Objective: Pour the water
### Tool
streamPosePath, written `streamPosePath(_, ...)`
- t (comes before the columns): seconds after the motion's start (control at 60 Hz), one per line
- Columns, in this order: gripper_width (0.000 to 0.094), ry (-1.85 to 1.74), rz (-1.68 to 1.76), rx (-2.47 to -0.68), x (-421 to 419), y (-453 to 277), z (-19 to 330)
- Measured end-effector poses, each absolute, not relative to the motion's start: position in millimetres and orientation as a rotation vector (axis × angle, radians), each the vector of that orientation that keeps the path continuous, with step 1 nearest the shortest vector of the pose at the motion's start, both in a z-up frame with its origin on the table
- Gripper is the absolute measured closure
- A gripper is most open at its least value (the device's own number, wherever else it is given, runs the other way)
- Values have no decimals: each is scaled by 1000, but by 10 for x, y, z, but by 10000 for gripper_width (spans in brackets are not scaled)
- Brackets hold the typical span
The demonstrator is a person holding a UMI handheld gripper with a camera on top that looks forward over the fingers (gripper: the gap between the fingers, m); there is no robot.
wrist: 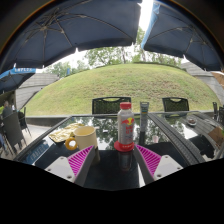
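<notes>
One clear plastic bottle with a red label and red cap (125, 127) stands upright on the dark glass table (170, 135), just ahead of the gripper (113, 160), whose pink-padded fingers (80, 160) are wide apart and empty. It probably is light, smooth and easily squeezed; hold gently at the labelled middle.

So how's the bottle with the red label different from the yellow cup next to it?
The bottle is tall, slim and see-through with a red label and a cap on top; the cup is short, wide, solid yellow and open-topped. The bottle stands just ahead of the open gripper, in line with the gap between its fingers; the cup sits off to one side, beyond one finger. Both stand upright on the table.
</notes>
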State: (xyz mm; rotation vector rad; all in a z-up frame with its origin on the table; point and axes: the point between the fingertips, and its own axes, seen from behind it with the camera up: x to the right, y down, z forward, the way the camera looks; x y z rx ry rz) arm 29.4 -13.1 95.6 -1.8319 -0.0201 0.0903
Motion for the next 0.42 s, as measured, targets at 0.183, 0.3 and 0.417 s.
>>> streamPosePath(0.183, 97, -148, 39, -1801, -38, -523, 929)
streamPosePath(0.3, 99, -199, 42, -1785, -131, -594, 900)
streamPosePath(0.417, 99, -200, 56, -1768, -109, -613, 922)
